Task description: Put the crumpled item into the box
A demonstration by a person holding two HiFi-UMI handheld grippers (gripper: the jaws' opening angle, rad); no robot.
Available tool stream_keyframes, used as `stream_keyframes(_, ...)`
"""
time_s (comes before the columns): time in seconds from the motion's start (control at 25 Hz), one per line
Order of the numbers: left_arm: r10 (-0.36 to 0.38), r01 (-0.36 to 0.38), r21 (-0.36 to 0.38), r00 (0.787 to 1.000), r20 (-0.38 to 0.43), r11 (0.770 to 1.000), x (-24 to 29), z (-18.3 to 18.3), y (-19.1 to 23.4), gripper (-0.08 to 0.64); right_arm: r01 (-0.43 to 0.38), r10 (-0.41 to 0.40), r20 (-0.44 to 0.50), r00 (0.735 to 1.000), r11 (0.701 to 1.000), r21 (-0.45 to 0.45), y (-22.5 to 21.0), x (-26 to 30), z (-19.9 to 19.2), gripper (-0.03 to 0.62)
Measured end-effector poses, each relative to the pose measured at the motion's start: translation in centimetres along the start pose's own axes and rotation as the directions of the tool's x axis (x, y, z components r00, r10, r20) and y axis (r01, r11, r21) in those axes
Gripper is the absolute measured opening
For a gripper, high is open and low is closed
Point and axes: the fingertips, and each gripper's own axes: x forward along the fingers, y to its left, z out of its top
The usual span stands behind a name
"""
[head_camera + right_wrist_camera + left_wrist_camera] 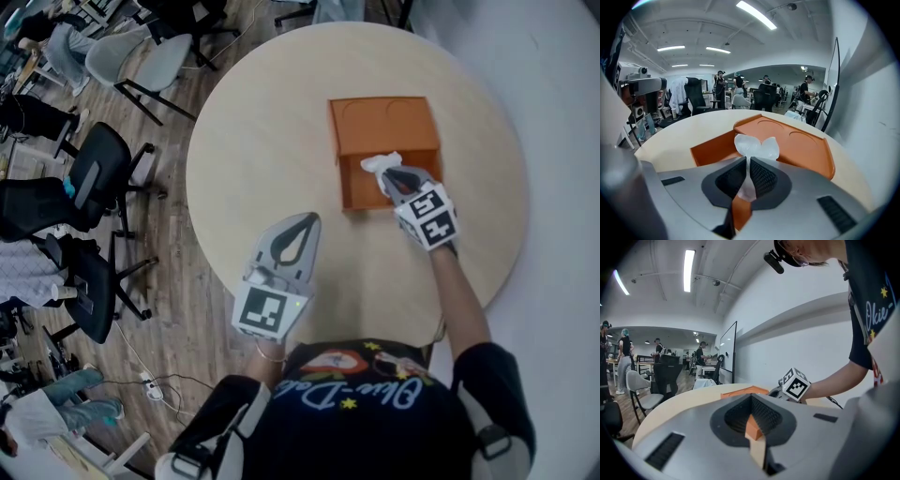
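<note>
An orange box (361, 194) with its lid (382, 124) folded back lies on the round table (262, 141), right of centre. My right gripper (394, 180) hangs over the box's open part, shut on a crumpled white item (380, 163). In the right gripper view the crumpled item (756, 146) sticks out past the closed jaws, above the box (712, 149) and in front of the lid (797, 145). My left gripper (292, 236) rests near the table's front edge with its jaws shut and nothing between them. The left gripper view shows the box (743, 391) and the right gripper's marker cube (794, 384).
Office chairs (94, 178) stand on the wooden floor left of the table. A white wall (553, 84) runs along the right side. People stand far off at desks (740, 91) in the right gripper view.
</note>
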Motion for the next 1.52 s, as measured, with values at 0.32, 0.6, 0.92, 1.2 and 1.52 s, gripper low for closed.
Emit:
stream_keyframes(0.32, 0.004, -0.004, -0.006, 1.000, -0.005, 1.000, 0.2, -0.5, -0.2, -0.015, -0.015, 0.012, -0.059, 0.998, 0.999, -0.052, 0.0, 1.0, -1.4, 0.008)
stream_keyframes(0.6, 0.012, -0.013, -0.007, 1.000, -0.004, 1.000, -0.3, -0.3, 0.0, -0.015, -0.026, 0.020, -0.086, 0.996, 0.997, -0.070, 0.2, 1.1, -1.6, 0.009)
stream_keyframes(0.92, 0.010, -0.010, -0.002, 1.000, -0.001, 1.000, -0.7, -0.2, 0.2, -0.015, -0.015, 0.006, -0.098, 0.995, 0.996, -0.092, 0.6, 1.2, -1.5, 0.017)
stream_keyframes(1.2, 0.010, -0.010, 0.002, 1.000, 0.003, 1.000, -0.8, 0.0, 0.3, -0.015, -0.011, 0.004, -0.085, 0.996, 0.996, -0.085, 0.6, 1.1, -1.2, 0.026)
stream_keyframes(1.52, 0.006, -0.006, 0.005, 1.000, 0.013, 1.000, -0.9, 0.4, -0.1, -0.015, 0.020, -0.022, -0.033, 0.999, 0.997, -0.071, 0.5, -0.3, 0.0, 0.026)
